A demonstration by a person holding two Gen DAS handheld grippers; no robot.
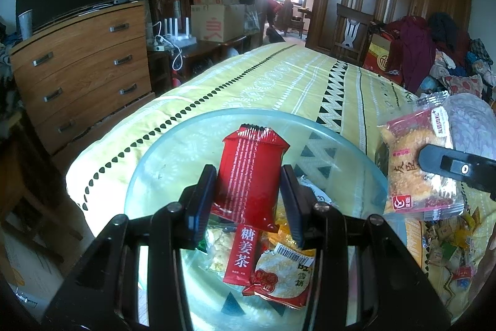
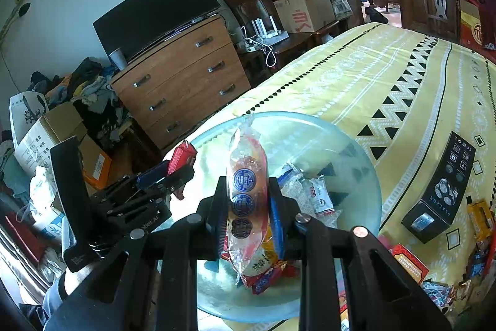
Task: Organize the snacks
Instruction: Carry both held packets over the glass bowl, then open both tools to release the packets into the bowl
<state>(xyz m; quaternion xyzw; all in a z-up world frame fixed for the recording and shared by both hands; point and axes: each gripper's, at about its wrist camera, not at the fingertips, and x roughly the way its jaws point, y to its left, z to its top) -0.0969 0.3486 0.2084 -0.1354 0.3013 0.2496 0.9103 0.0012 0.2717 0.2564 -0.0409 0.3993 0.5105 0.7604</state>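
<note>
Where claws (image 1: 249,197) (image 2: 246,208) clamp packets, bowl (image 1: 148,151) contents partly hidden.

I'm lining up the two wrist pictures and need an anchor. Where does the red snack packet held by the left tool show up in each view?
Left wrist view: the red snack packet stands centre frame, clamped in the left tool, over the glass bowl.
Right wrist view: only its top shows, left of centre, at the bowl's left rim.
Shared landmark: the wooden dresser beyond the bed.
</note>
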